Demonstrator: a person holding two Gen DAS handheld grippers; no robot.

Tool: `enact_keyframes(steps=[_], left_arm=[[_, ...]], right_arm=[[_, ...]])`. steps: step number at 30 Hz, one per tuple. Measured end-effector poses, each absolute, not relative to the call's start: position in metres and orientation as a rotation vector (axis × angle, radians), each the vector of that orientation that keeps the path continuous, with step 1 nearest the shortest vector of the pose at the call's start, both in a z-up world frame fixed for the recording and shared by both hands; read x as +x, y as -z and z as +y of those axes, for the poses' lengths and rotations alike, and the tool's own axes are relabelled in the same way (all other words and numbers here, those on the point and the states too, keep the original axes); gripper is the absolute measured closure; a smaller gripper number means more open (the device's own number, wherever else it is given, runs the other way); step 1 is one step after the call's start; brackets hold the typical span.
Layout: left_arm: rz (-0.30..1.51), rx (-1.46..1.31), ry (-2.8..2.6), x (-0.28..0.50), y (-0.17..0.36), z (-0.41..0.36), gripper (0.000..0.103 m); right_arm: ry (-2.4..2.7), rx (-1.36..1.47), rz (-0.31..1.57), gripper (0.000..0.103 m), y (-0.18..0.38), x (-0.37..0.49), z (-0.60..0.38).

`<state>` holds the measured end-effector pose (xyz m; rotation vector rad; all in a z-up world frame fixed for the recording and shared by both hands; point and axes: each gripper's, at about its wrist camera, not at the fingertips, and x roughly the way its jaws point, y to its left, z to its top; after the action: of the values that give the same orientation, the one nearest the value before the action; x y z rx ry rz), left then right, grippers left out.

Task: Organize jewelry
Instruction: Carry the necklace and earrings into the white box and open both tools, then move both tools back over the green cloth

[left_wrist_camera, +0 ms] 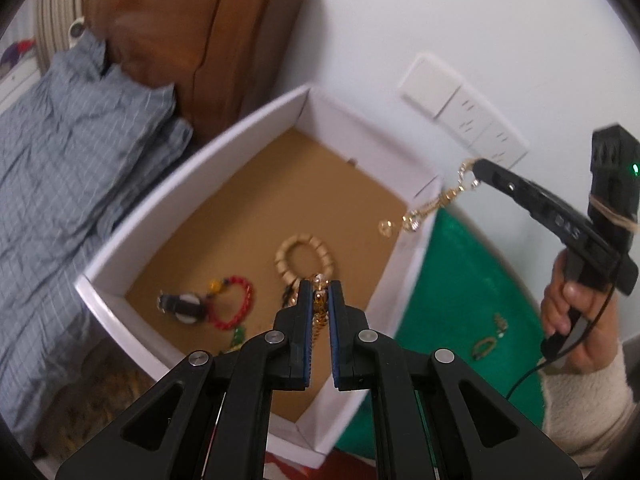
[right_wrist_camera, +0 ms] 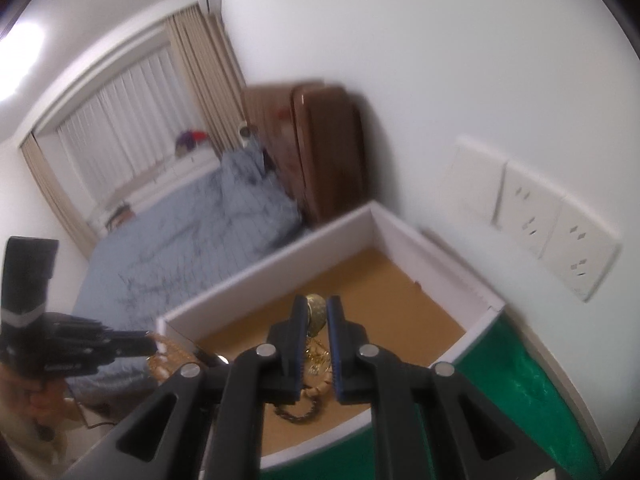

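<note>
A white box with a brown floor holds a cream bead bracelet, a red bead bracelet and a small black-and-white piece. My left gripper is shut on a gold chain above the box. My right gripper is shut on a gold necklace that hangs over the box's right wall. In the right wrist view my right gripper pinches a gold pendant over the box. The left gripper shows at the left.
A green cloth lies under the box, with two small gold pieces on it. A wall with sockets stands behind. A bed with grey bedding and a brown headboard lie to the left.
</note>
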<state>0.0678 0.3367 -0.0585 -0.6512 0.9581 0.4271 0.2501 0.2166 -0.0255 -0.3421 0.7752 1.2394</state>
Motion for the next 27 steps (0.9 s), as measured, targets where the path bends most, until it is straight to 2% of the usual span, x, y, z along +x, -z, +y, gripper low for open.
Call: enact_keyframes(steps=[8,12,13,14,15,16,18,22,24,27], left_arm=[[1.066,-0.668,-0.431,0.080,0.126,0.327,0.098],[1.091,-0.657,-0.431,0.086,0.140,0.319,0.097],[1.092,-0.646,-0.444,0.086,0.139,0.317,0.093],[1.093,-0.634,-0.458,0.086,0.138,0.316,0.088],[1.092,-0.628,-0.467,0.085,0.136,0.315,0.072],[1.083,-0.618,-0.483,0.085,0.133,0.315,0.055],[1.056,-0.595,-0.521,0.082,0.123,0.313,0.039],[1.018,-0.540,-0.566,0.079,0.105,0.309,0.027],[0.997,-0.501,-0.592,0.078,0.098,0.304,0.023],[0.991,-0.452,-0.613,0.078,0.095,0.295,0.022]], right_arm=[[-1.177,-0.511,0.929,0.092,0.118,0.268,0.258],[-1.156,-0.519,0.980,0.091,0.135,0.271,0.261],[-1.154,-0.512,0.985,0.089,0.135,0.271,0.261],[-1.149,-0.500,0.986,0.077,0.133,0.272,0.260],[-1.141,-0.487,0.982,0.062,0.129,0.272,0.259],[-1.140,-0.476,0.977,0.059,0.125,0.273,0.258],[-1.151,-0.458,0.955,0.058,0.109,0.271,0.254],[-1.167,-0.456,0.881,0.054,0.072,0.254,0.242],[-1.165,-0.465,0.849,0.041,0.062,0.244,0.234],[-1.145,-0.478,0.812,0.037,0.060,0.230,0.220]])
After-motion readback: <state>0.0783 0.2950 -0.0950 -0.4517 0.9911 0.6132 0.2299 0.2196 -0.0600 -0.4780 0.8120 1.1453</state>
